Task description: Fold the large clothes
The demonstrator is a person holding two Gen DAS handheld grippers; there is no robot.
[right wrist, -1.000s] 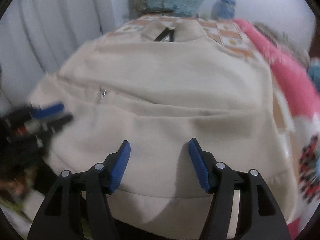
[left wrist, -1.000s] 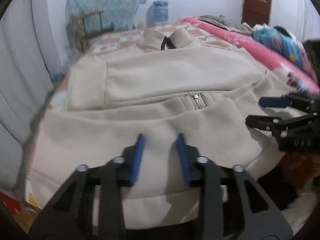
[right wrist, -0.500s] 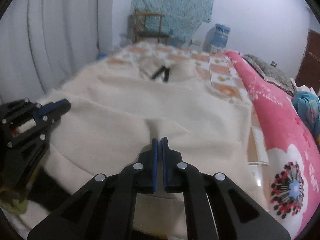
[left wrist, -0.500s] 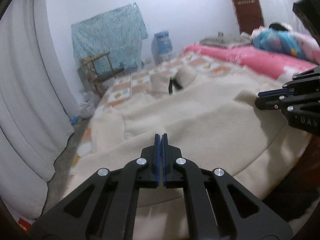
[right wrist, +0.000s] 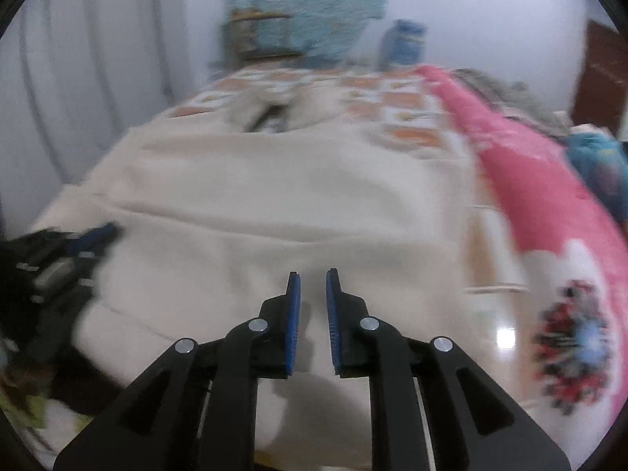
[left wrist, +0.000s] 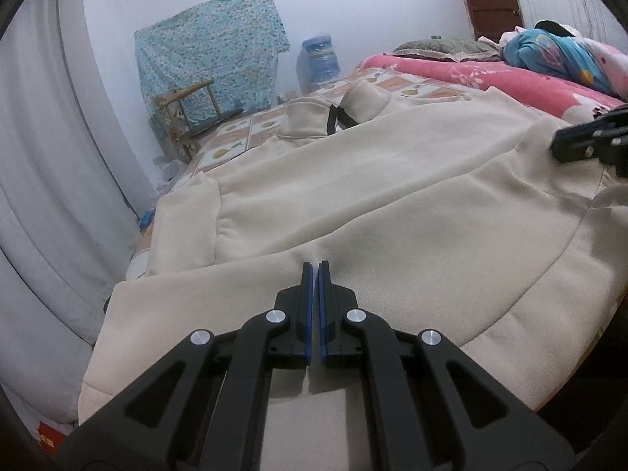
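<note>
A large cream jacket lies spread over the bed, its collar and black zip at the far end. My left gripper is shut on a pinch of the jacket's near hem area, and the cloth puckers at its tips. It also shows blurred at the left of the right wrist view as the left gripper. My right gripper hangs over the jacket nearer the right side. Its jaws are opening, a narrow gap apart, with cream cloth visible through the gap and no fold pressed. The right gripper enters the left wrist view at the right edge.
A patterned bed sheet lies under the jacket. A pink blanket and a blue bundle line the right side. A water jug and a wooden chair stand by the far wall, and a grey curtain hangs on the left.
Both grippers went from open above the hem to shut on the cloth. The left stays shut; the right's jaws have since parted a little and it has shifted, blurring its view.
</note>
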